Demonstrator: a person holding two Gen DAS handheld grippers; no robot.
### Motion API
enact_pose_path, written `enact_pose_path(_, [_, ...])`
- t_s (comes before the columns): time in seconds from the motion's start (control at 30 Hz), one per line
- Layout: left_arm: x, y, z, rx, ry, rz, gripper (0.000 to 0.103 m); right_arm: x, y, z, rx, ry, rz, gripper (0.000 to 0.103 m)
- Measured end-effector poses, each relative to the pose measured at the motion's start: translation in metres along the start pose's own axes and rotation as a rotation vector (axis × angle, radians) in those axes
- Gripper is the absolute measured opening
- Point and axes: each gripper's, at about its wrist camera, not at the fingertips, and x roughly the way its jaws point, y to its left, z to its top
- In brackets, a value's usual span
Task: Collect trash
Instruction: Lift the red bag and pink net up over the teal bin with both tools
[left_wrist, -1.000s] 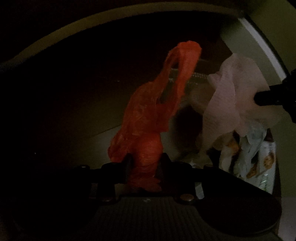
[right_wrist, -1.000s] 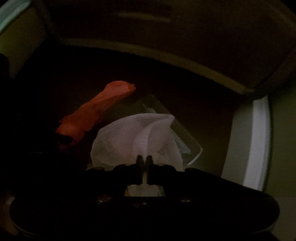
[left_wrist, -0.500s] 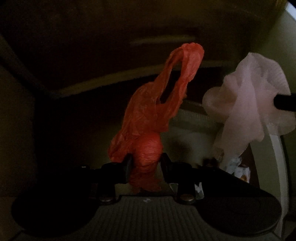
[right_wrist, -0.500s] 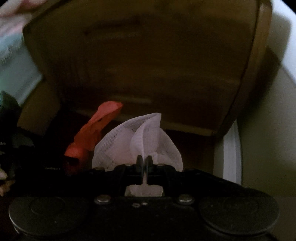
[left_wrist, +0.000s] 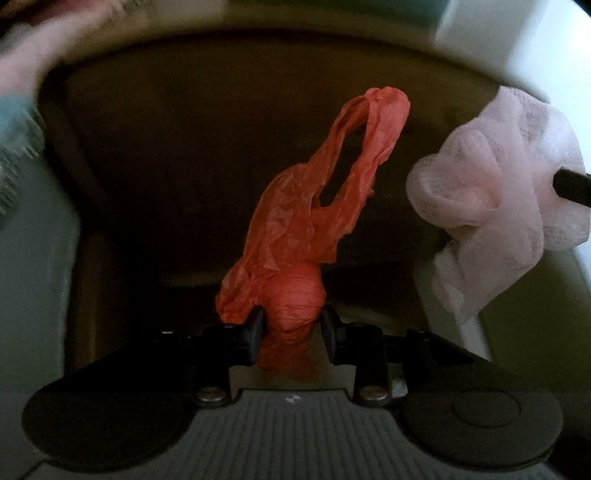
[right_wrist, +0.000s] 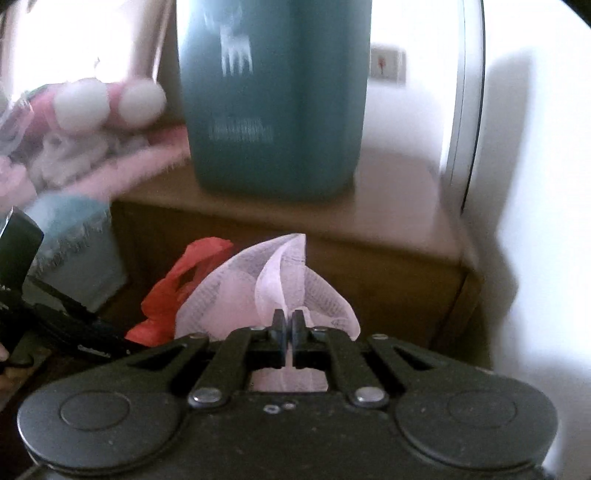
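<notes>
Bag (left_wrist: 295, 258) first, left wrist view: my left gripper (left_wrist: 291, 328) is clenched on its knotted lump, pads pressing both sides. Bag's long axis runs straight out ahead of the fingers, handle loop at the far end, leaning a bit right. Tissue (left_wrist: 498, 184) sits to the right and ahead of the bag, apart from it, with a dark finger of my right gripper poking in from the frame edge. Behind is a dark wooden cabinet (left_wrist: 184, 147); no bin in sight, so I can't tell which way the drop lies.

Right wrist view: right gripper (right_wrist: 289, 325) pinched flat on the tissue, which fans up and forward from the fingers. Bag shows red just left of it, partly hidden behind the tissue. Teal container (right_wrist: 273, 96) on the cabinet top, well ahead. Left side is blurred, pink fluffy stuff, unclear what. Both hands loaded, about level with each other.
</notes>
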Motion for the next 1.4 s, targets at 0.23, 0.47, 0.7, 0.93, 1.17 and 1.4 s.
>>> enact_pose_path(0.23, [-0.076, -0.001, 0.023, 0.017, -0.144, -0.024, 0.032, -0.043, -0.004, 0.054, -0.025, -0.147, -0.013, 0.001])
enact_pose_path(0.47, [-0.147, -0.009, 0.050, 0.083, -0.278, -0.030, 0.032, -0.073, -0.006, 0.086, -0.028, -0.268, -0.048, 0.000])
enact_pose_path(0.7, [-0.211, -0.022, 0.111, 0.145, -0.398, -0.048, 0.032, -0.107, -0.004, 0.147, -0.063, -0.425, -0.086, 0.000])
enact_pose_path(0.93, [-0.284, -0.036, 0.164, 0.177, -0.504, -0.070, 0.032, -0.127, 0.002, 0.215, -0.133, -0.509, -0.126, 0.000])
enact_pose_path(1.17, [-0.335, -0.063, 0.216, 0.256, -0.631, -0.023, 0.032, -0.141, -0.006, 0.274, -0.134, -0.572, -0.146, 0.000])
enact_pose_path(1.4, [-0.326, -0.074, 0.269, 0.219, -0.638, 0.035, 0.032, -0.114, -0.005, 0.318, -0.133, -0.518, -0.199, 0.000])
